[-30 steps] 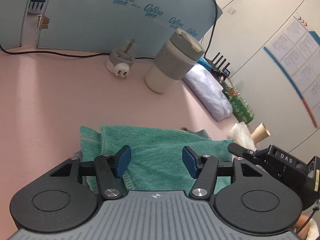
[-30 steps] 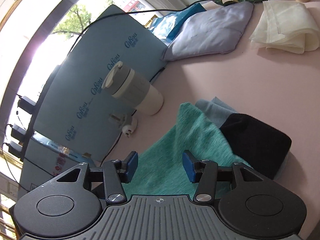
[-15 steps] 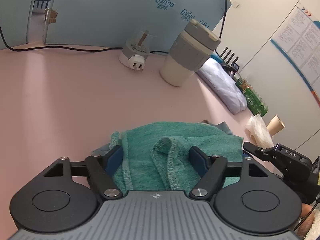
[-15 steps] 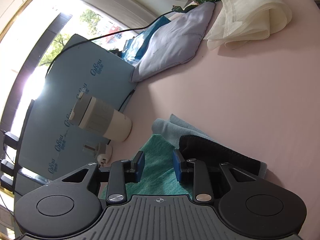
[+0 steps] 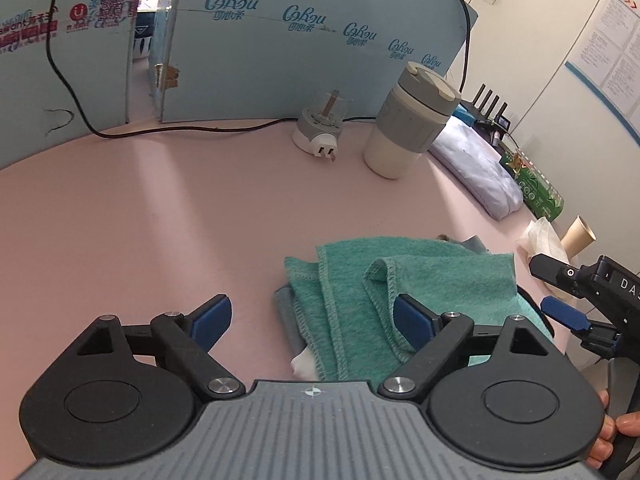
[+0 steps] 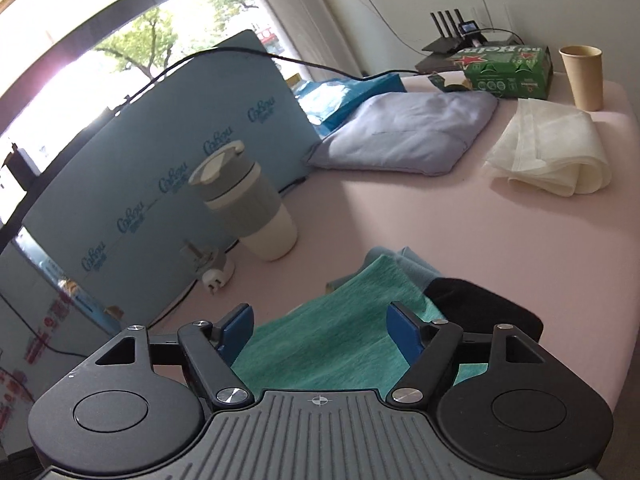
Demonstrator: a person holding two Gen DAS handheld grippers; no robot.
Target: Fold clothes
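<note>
We've got a teal towel lying in a loose, half-done fold on the smooth pink table, near us and a bit right of centre. It's fuzzy terry with overlocked stitched edges, and one flap is curled over on top so you can see the hem looping back. Under it there's a pale blue-grey cloth poking out at the far side, and a black fabric piece sits just right of it, touching the teal. Our left gripper is let go and its jaws are opening, blue pads wide, right pad just over the towel's near edge and nothing pinched. Our right gripper is the same deal: jaws opening, towel below the gap but not squeezed. Farther back there's a cream tumbler with a ribbed grey sleeve, a round white plug adapter, a soft lilac folded garment, a crinkly white folded sheet and a brown paper cup.
</note>
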